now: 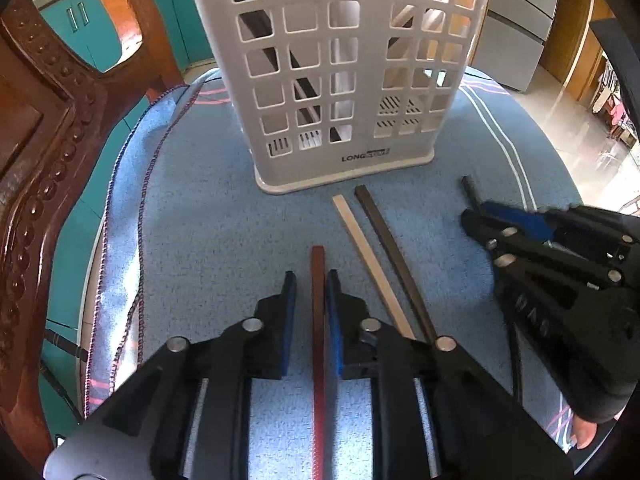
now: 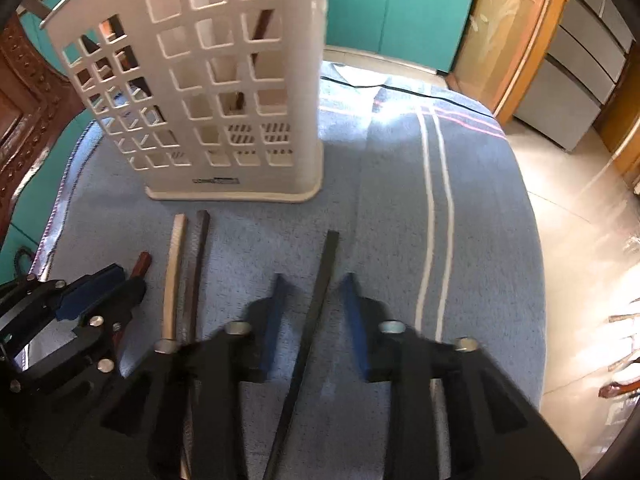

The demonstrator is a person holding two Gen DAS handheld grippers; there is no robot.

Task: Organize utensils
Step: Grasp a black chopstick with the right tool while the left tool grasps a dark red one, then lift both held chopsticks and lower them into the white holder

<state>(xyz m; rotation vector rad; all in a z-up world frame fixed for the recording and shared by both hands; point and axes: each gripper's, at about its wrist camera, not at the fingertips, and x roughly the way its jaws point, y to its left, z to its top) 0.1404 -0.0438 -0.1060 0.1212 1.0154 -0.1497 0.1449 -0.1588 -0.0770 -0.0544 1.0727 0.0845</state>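
Note:
A white slotted utensil holder (image 1: 340,68) stands on the blue cloth (image 1: 208,216), with some sticks inside it; it also shows in the right wrist view (image 2: 224,92). My left gripper (image 1: 311,280) is open with its jaws close around a reddish-brown chopstick (image 1: 318,320) lying on the cloth. My right gripper (image 2: 314,280) is open, astride a black chopstick (image 2: 316,312) on the cloth. A cream chopstick (image 1: 368,256) and a dark brown chopstick (image 1: 394,252) lie side by side between the grippers. The right gripper also shows in the left wrist view (image 1: 476,210).
A carved wooden chair (image 1: 44,128) stands close on the left. Teal cabinets (image 2: 400,8) are behind the table. The cloth's right edge (image 2: 532,240) drops to a shiny tiled floor (image 2: 580,220). Grey drawers (image 1: 516,20) stand at the far right.

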